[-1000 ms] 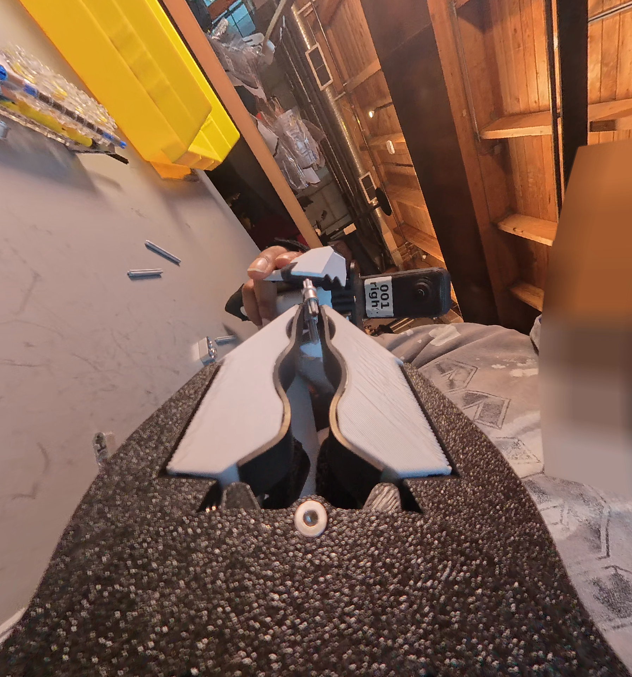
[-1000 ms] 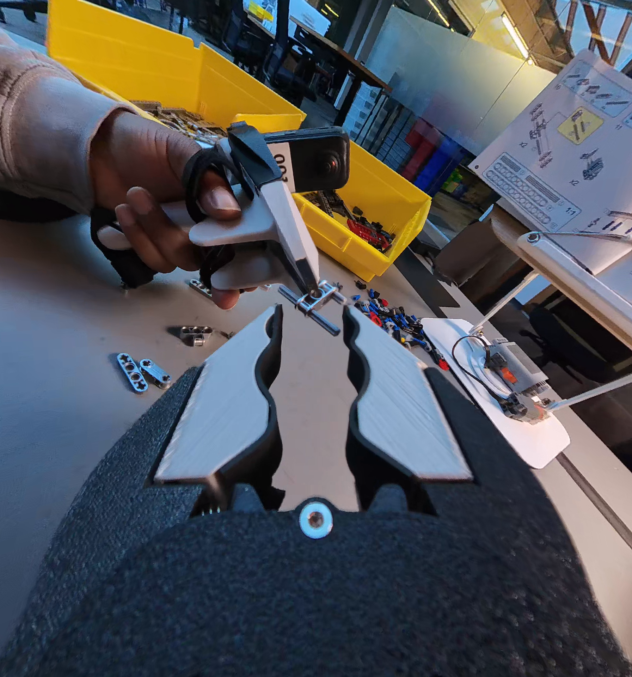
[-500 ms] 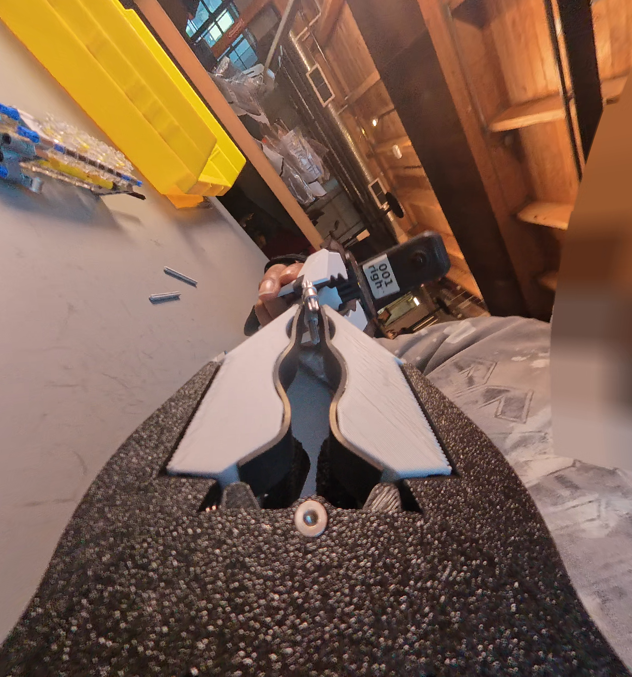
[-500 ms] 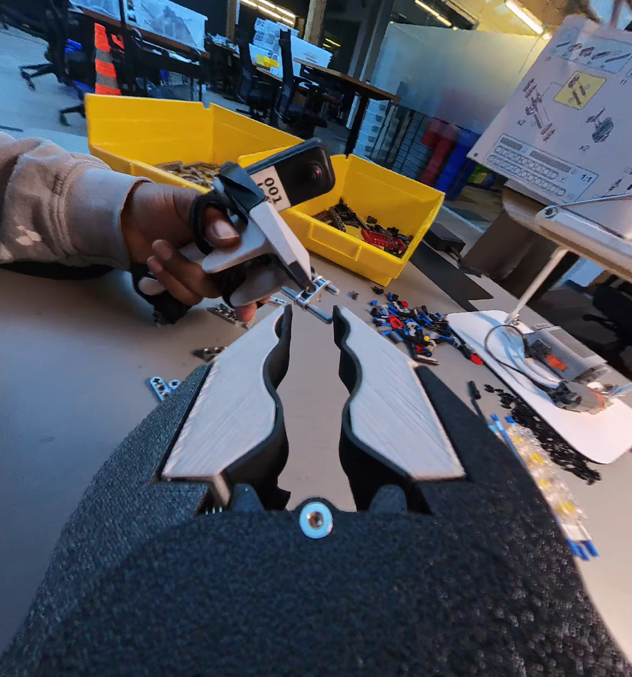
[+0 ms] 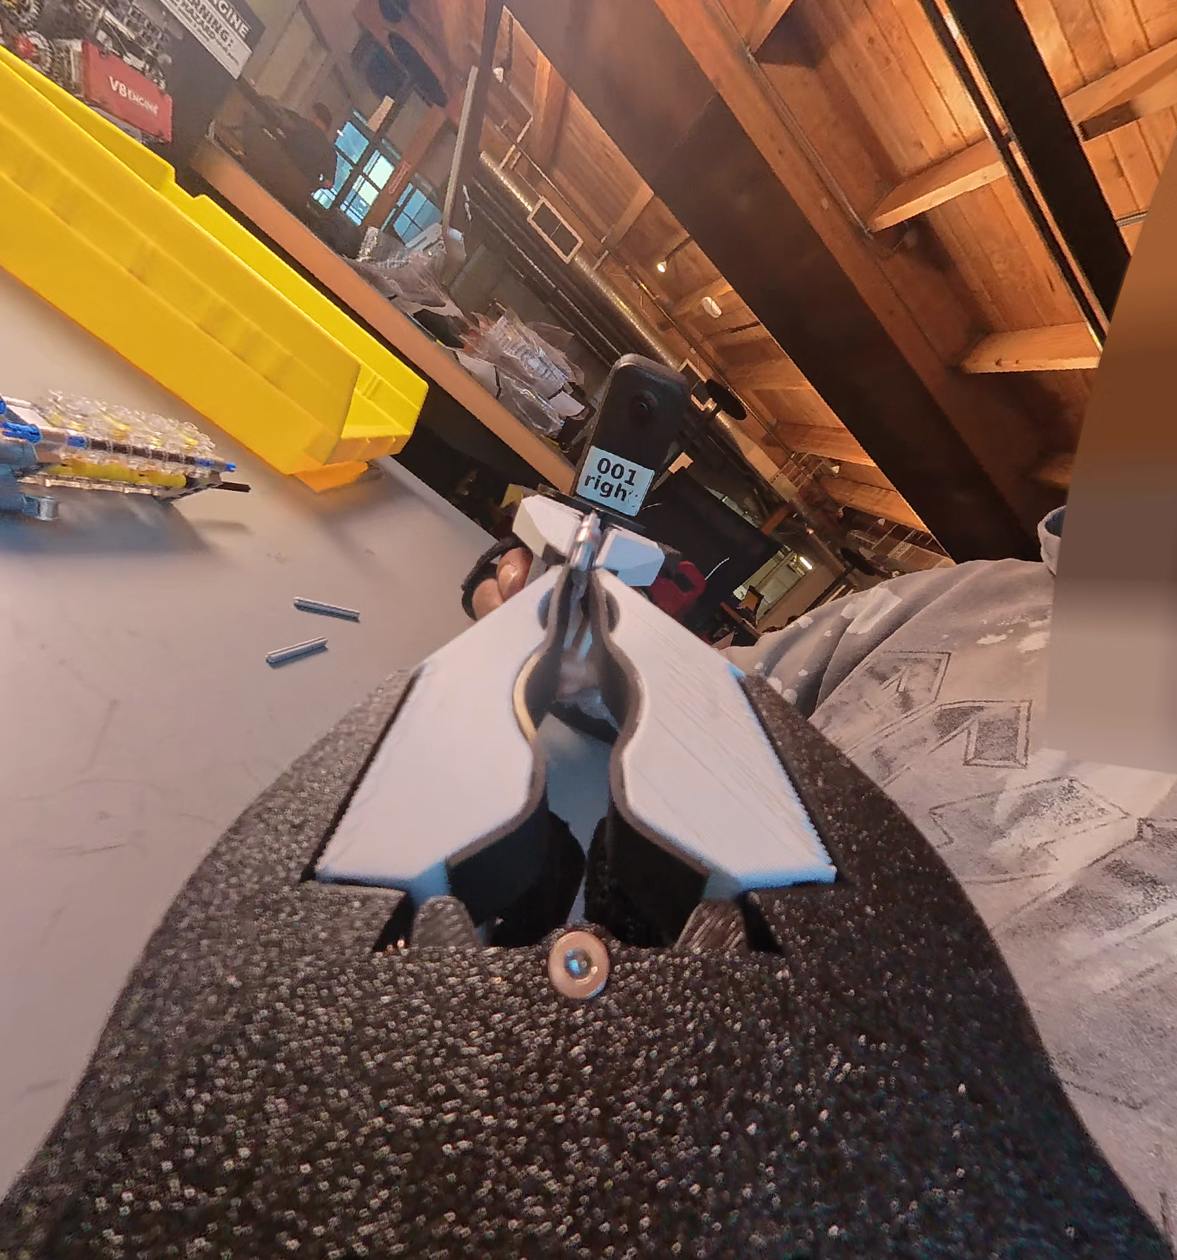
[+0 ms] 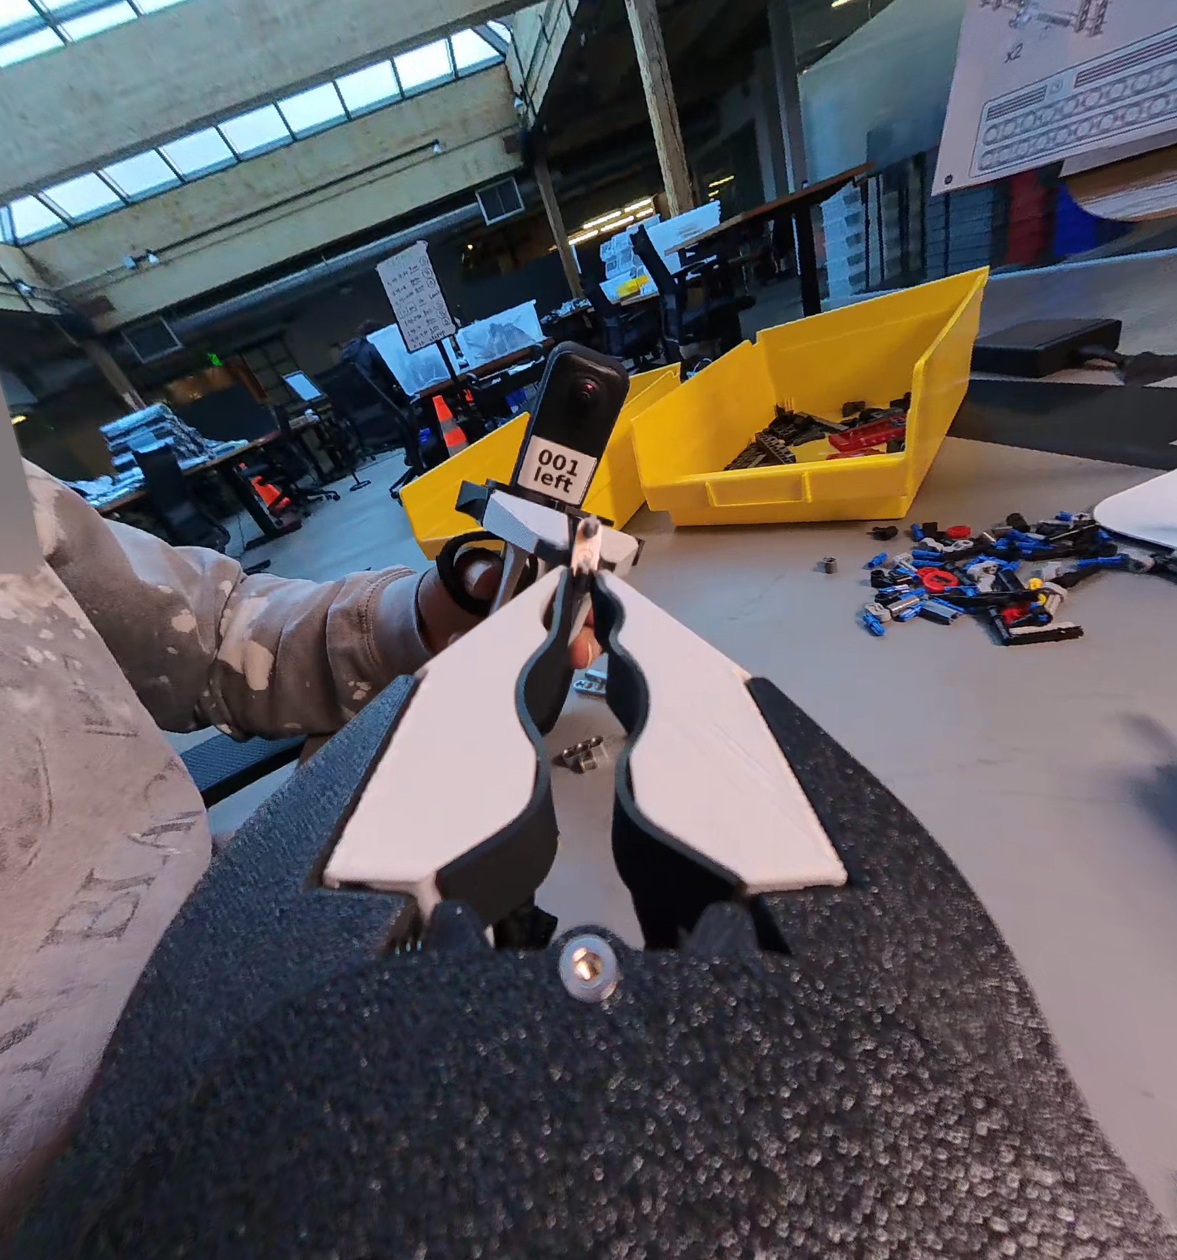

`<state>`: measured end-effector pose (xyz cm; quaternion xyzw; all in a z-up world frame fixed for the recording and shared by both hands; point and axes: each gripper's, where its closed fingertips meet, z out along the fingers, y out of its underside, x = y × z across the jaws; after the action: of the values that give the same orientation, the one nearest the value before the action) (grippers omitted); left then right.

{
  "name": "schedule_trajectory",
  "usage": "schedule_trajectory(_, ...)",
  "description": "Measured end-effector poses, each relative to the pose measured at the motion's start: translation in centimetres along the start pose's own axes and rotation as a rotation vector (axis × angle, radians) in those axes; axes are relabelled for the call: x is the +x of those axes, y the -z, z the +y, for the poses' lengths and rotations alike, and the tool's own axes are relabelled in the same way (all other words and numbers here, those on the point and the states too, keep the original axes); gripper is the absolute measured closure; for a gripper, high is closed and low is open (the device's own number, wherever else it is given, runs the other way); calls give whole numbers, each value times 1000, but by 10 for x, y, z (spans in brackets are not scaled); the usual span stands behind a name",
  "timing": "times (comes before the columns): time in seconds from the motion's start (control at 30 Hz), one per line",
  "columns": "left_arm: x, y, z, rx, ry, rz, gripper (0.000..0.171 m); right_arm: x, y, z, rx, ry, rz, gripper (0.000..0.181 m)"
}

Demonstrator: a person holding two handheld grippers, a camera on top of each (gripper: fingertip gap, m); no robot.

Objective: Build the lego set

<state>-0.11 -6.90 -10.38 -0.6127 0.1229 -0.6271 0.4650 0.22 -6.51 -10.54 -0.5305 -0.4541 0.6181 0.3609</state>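
A small grey connector piece with a metal-grey axle [image 5: 584,559] is held between the tips of my two grippers, which face each other tip to tip above the grey table [image 5: 128,716]. My left gripper [image 5: 575,594] is shut on it from its side. My right gripper [image 6: 582,581] has its jaws closed narrowly around the same piece [image 6: 587,544]. In the left wrist view the right gripper [image 5: 589,545] shows head-on, with its black camera above. In the right wrist view the left gripper [image 6: 558,538] shows the same way, held by a hand in a grey sleeve.
Yellow bins [image 6: 810,436] [image 5: 183,286] stand at the back of the table. A pile of blue, black and red small parts [image 6: 994,579] lies to the right, by a white tray [image 6: 1172,504]. A built model [image 5: 94,443], two grey axles [image 5: 326,609] and loose grey pieces [image 6: 582,753] lie on the table. My left and right fingertips are right by each other.
The two grippers have swung to face each other head-on and risen. The right gripper's jaws, open before, have closed onto the grey piece that the left gripper holds.
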Motion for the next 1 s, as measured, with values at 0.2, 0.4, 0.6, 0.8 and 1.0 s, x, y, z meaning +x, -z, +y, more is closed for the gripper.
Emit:
schedule_trajectory(0.2, -8, 5, 4, -60, -44, -72, 171, 3, 1, 17, -138, 101, 25, 179)
schedule_trajectory(0.4, 4, 5, -5, -25, -116, -36, 150, 0, 4, -7, 44, -58, -27, 180)
schedule_trajectory(0.6, 15, -8, -11, 23, -138, -11, 167, -7, 1, -16, 131, -93, -70, 179)
schedule_trajectory(0.8, 6, 0, -3, -122, -211, -85, 171, -1, -4, 4, -4, -37, -37, 179)
schedule_trajectory(1.0, -12, 4, 15, -267, -291, -171, 171, 15, 2, 20, -166, 181, 47, 181)
